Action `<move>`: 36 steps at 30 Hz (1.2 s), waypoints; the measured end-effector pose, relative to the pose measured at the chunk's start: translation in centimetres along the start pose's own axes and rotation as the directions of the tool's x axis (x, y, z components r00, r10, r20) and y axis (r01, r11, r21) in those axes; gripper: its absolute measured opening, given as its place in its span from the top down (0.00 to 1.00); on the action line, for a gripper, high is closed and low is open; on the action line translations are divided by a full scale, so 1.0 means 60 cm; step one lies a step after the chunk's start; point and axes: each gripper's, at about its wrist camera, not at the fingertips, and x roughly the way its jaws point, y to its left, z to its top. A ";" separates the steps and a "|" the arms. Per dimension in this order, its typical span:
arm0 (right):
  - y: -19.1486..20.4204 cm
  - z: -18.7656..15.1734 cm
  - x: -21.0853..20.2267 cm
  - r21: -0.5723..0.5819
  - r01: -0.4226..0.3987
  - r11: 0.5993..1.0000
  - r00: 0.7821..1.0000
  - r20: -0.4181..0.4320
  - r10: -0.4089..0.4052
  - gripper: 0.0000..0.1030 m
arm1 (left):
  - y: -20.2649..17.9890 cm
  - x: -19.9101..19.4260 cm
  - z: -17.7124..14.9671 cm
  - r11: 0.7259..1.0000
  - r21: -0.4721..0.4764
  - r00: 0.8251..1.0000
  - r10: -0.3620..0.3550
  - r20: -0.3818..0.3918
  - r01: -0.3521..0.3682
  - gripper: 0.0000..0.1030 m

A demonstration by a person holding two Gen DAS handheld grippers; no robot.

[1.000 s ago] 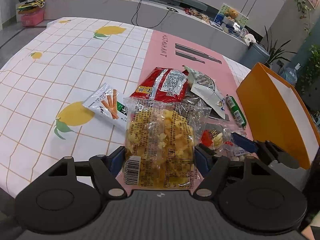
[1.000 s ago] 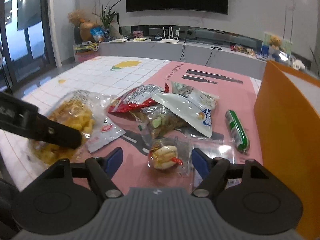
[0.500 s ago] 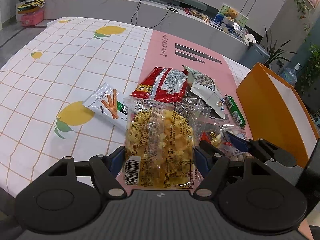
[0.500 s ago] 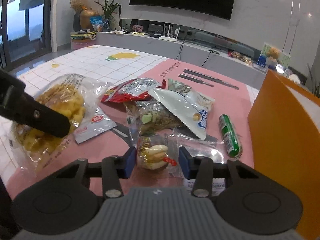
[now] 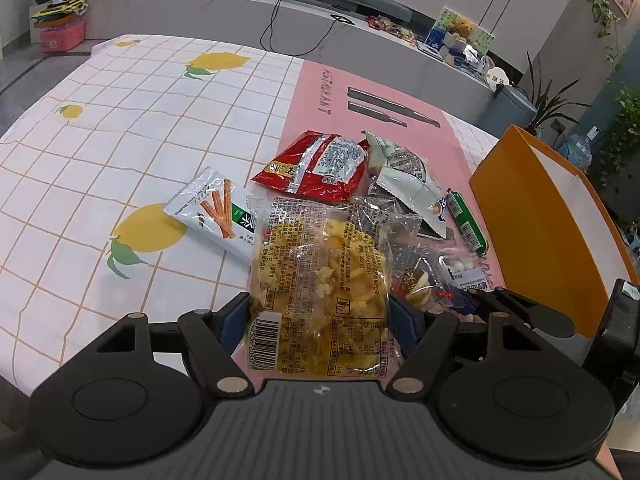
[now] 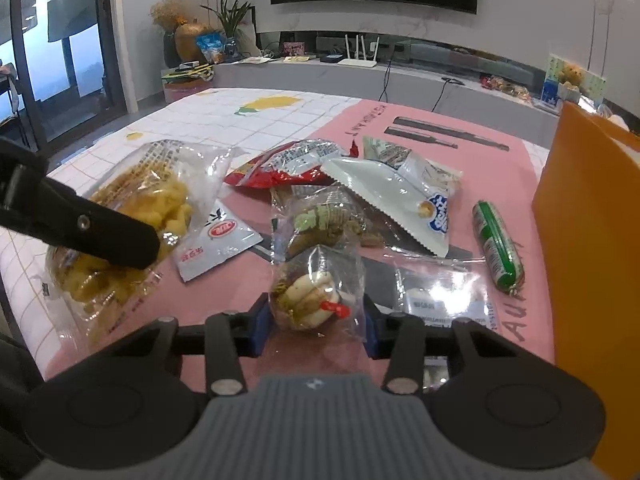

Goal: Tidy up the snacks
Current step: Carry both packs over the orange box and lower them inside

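Jaws of the right gripper are closing on a small clear packet of pale round snacks lying on the pink-covered bench, while the left gripper is clamping a clear bag of yellow puffs.

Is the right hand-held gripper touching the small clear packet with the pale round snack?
Touching. In the right wrist view the right hand-held gripper is closing, its blue pads pressing both sides of the small clear packet.
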 end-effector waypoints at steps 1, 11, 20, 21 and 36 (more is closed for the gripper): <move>0.001 0.000 -0.002 -0.003 0.004 1.000 1.000 0.007 -0.004 0.59 | 0.000 -0.001 0.000 1.000 -0.001 1.000 -0.001 0.001 0.001 0.20; -0.004 0.018 -0.053 0.037 -0.001 0.999 0.996 0.091 -0.002 0.59 | -0.004 -0.021 -0.002 1.000 0.009 0.999 -0.021 0.030 0.021 0.20; -0.050 0.054 -0.153 0.154 -0.002 0.988 0.985 0.170 -0.024 0.59 | -0.026 -0.050 -0.001 0.995 0.031 0.994 -0.097 0.046 0.096 0.20; -0.061 0.059 -0.169 0.172 -0.004 0.985 0.983 0.179 -0.027 0.59 | -0.032 -0.057 0.000 0.993 0.037 0.992 -0.111 0.054 0.109 0.20; -0.258 0.029 -0.354 0.357 0.160 0.920 0.965 0.138 -0.221 0.59 | -0.177 -0.079 0.009 0.951 0.157 0.959 -0.277 0.055 0.266 0.20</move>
